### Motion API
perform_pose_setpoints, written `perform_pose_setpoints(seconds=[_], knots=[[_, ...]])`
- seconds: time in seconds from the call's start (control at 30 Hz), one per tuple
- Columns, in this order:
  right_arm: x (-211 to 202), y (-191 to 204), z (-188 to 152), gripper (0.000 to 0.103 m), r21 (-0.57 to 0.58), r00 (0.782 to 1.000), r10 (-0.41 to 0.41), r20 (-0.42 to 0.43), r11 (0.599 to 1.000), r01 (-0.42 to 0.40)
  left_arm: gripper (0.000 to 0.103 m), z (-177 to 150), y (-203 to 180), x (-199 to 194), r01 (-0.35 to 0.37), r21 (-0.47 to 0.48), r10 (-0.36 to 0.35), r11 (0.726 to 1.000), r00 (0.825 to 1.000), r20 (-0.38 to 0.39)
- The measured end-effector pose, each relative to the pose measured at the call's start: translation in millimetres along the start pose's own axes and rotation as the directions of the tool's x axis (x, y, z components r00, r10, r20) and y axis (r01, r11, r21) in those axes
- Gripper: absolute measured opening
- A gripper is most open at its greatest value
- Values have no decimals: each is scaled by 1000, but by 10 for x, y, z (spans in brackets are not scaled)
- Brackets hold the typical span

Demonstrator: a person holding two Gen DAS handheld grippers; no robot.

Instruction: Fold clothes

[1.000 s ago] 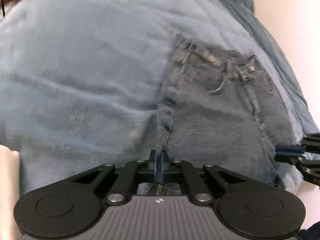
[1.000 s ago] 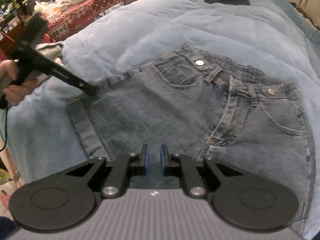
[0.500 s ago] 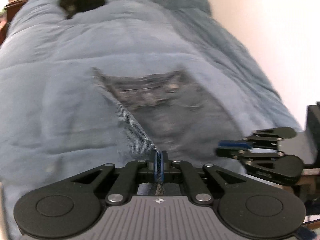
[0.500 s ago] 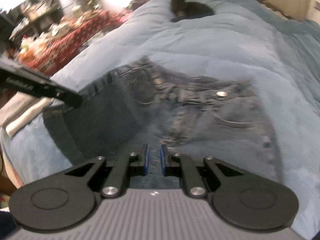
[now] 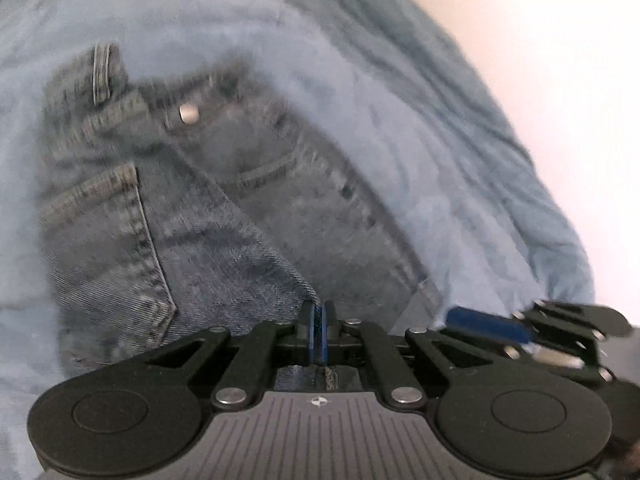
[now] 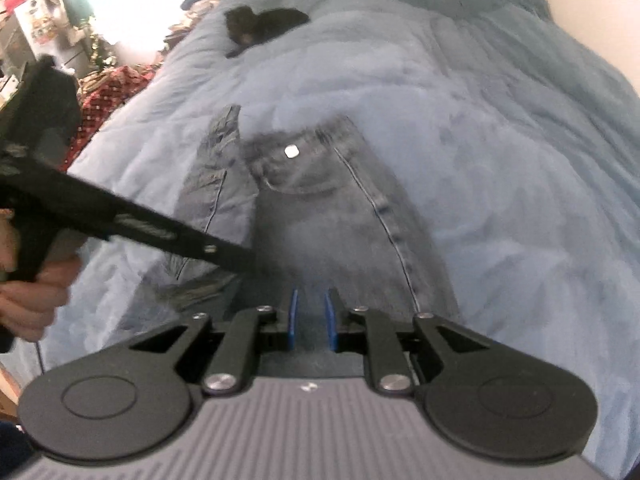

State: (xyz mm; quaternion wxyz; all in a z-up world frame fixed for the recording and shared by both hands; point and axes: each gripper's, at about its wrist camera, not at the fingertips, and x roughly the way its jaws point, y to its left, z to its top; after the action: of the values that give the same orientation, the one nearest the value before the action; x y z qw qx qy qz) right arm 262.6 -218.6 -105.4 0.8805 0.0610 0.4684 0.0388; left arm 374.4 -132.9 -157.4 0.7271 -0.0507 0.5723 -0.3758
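Observation:
Blue denim jeans lie folded lengthwise on a light blue blanket, waistband and metal button at the far end. My left gripper is shut on a denim hem edge, holding it over the jeans. My right gripper has its blue pads a little apart, over the near end of the jeans, nothing visibly clamped. The left gripper's arm crosses the right wrist view from the left. The right gripper also shows in the left wrist view at the right.
The blanket covers the whole bed. A small dark item lies at its far end. A patterned red cloth and clutter lie off the bed's left side. A pale wall runs along the right.
My left gripper has carried the denim edge across to the right, folding one half of the jeans over the other. Both grippers have come close together. The right pads stand slightly wider.

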Motion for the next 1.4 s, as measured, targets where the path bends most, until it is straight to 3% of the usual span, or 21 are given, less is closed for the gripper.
perform_pose_setpoints(seconds=[0.13,0.2,0.27,0.37,0.5,0.6,0.73,0.8,0.87,0.93,1.0,1.17,1.4], knots=[[144,-11,-132,18,19,999,17,-28,1000,-16,7,-16,142,245,41,-80,-44,996,998,-39],[206,23,-171,18,15,999,32,-37,999,-31,10,-32,206,181,89,-127,-93,988,995,-26],[268,70,-177,20,11,998,50,-42,999,-49,14,-47,197,51,100,-114,-101,988,995,-5],[339,159,-167,20,18,996,78,-51,997,-77,18,-100,216,-164,75,-90,-74,993,997,8],[474,266,-109,32,13,995,72,-74,997,-72,18,-199,329,-385,1,-60,0,998,1000,18],[579,266,-67,32,32,993,71,-96,997,-68,18,-308,447,-512,-80,-31,81,996,996,32],[751,253,-23,32,50,987,82,-136,996,-76,18,-465,697,-610,-136,-62,138,989,990,34],[843,218,-30,26,82,982,87,-165,994,-74,18,-541,821,-633,-142,-102,146,985,989,34],[889,197,-35,10,107,981,84,-177,992,-66,18,-617,936,-665,-150,-137,156,979,987,32],[902,218,-28,9,107,980,78,-182,993,-59,18,-685,1014,-699,-175,-148,181,973,983,28],[838,311,25,8,52,982,64,-178,997,-56,17,-723,1042,-751,-200,-142,206,969,978,31],[447,385,280,7,0,986,60,-156,998,-61,17,-682,1014,-924,-184,-121,193,975,979,66],[-106,140,571,7,-50,993,-51,-102,998,46,16,-532,748,-1065,-139,-70,147,988,982,120]])
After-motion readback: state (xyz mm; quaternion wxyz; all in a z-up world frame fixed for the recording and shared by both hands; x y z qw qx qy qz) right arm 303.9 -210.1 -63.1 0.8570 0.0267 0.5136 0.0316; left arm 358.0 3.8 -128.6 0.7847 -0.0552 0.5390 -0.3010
